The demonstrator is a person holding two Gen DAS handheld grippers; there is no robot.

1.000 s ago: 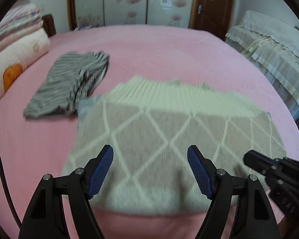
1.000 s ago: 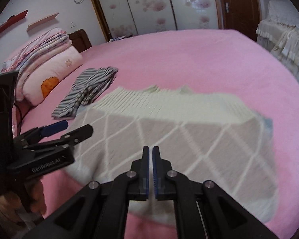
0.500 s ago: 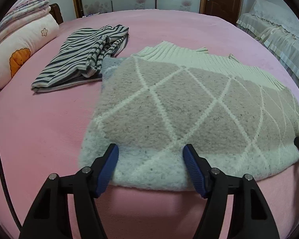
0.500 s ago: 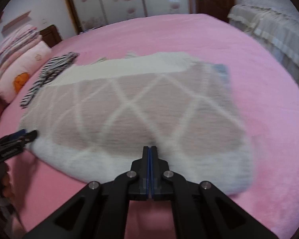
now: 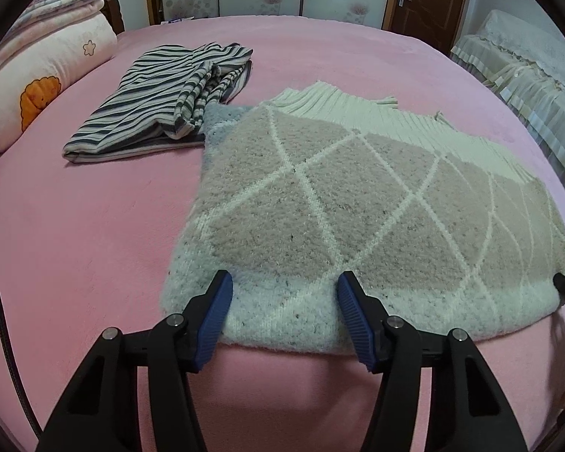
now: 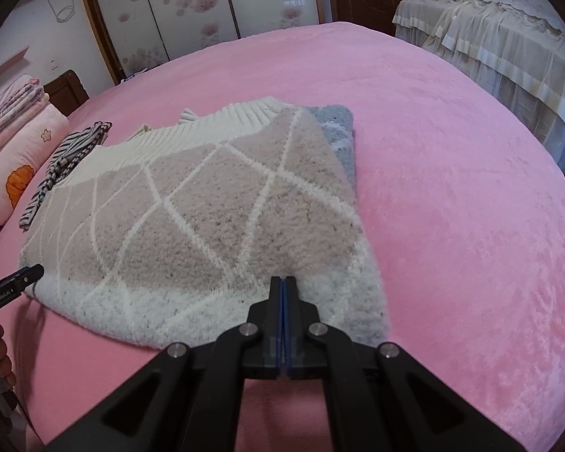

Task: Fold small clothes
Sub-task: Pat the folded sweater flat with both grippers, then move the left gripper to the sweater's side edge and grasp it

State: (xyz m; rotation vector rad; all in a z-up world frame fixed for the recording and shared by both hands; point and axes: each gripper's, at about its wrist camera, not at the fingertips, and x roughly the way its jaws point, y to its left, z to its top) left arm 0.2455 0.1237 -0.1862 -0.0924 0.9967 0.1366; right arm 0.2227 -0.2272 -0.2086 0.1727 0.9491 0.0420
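Folded diamond-pattern sweater (image 5: 320, 218) on the pink bed (image 5: 94, 207). Left gripper (image 5: 284, 316) closing astride its near hem, pads not yet pressing; right gripper (image 6: 283, 301) fully closed over the hem, holding nothing. Risk: pinching only the top layer, spoiling the fold

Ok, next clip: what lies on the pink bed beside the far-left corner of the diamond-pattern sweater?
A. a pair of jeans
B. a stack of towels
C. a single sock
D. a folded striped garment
D. In the left wrist view a folded striped garment with dark and light stripes lies on the pink bed right by the far-left corner of the diamond-pattern sweater.
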